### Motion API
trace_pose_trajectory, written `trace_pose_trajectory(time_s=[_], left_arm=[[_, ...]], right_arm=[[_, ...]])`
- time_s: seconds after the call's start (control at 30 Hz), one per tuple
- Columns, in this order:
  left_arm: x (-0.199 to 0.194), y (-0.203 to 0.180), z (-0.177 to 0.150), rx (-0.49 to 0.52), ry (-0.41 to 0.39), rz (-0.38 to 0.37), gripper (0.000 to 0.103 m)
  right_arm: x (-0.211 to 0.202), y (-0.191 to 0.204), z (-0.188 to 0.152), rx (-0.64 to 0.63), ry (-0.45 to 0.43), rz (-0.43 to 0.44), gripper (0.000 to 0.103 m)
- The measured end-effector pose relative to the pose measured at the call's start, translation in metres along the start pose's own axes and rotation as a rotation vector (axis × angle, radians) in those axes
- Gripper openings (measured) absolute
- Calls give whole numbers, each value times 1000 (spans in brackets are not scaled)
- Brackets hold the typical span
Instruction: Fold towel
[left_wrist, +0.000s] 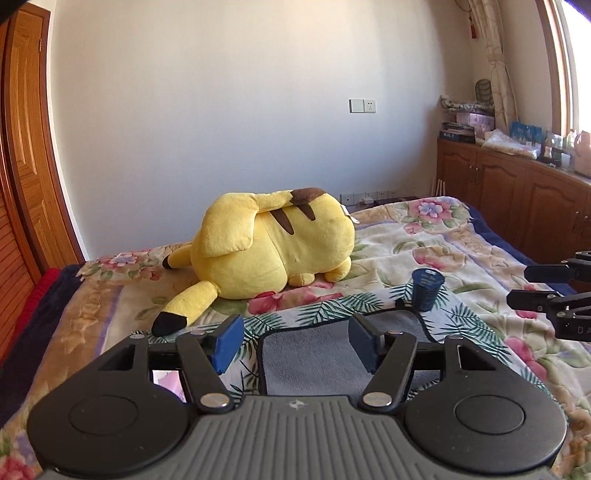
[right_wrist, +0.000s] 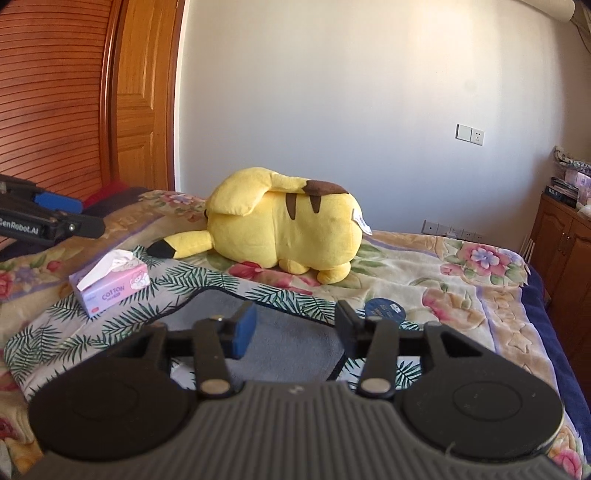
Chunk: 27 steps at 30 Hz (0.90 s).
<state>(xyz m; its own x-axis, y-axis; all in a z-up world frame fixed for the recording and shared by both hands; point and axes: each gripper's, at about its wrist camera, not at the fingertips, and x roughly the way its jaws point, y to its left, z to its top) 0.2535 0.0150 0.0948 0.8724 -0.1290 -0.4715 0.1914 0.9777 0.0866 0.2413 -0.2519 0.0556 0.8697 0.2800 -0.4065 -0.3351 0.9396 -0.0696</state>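
A grey towel with a dark hem lies flat on a palm-leaf cloth on the bed. It also shows in the right wrist view. My left gripper is open and empty, hovering above the towel's near part. My right gripper is open and empty above the towel too. The right gripper shows at the right edge of the left wrist view. The left gripper shows at the left edge of the right wrist view.
A big yellow plush toy lies behind the towel. A dark blue cup stands at the towel's far right corner. A pink tissue box sits to the left. Wooden cabinets line the right wall.
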Motion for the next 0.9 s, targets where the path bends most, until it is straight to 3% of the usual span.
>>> trace_pose_trajectory(time_s=[0.17, 0.43, 0.6, 0.77, 0.9], left_arm=[[-19, -5, -12, -1, 0, -2, 50], [-44, -5, -29, -56, -2, 22, 73], [-61, -8, -37, -56, 9, 30, 76], [-79, -14, -44, -60, 4, 34, 82], [-94, -21, -47, -65, -5, 30, 86]], right_arm=[[-16, 3, -1, 8, -7, -5, 51], [-34, 6, -5, 33, -12, -20, 58], [-51, 8, -7, 43, -13, -36, 60], [-70, 9, -10, 49, -25, -49, 71], [-81, 10, -15, 65, -30, -51, 71]])
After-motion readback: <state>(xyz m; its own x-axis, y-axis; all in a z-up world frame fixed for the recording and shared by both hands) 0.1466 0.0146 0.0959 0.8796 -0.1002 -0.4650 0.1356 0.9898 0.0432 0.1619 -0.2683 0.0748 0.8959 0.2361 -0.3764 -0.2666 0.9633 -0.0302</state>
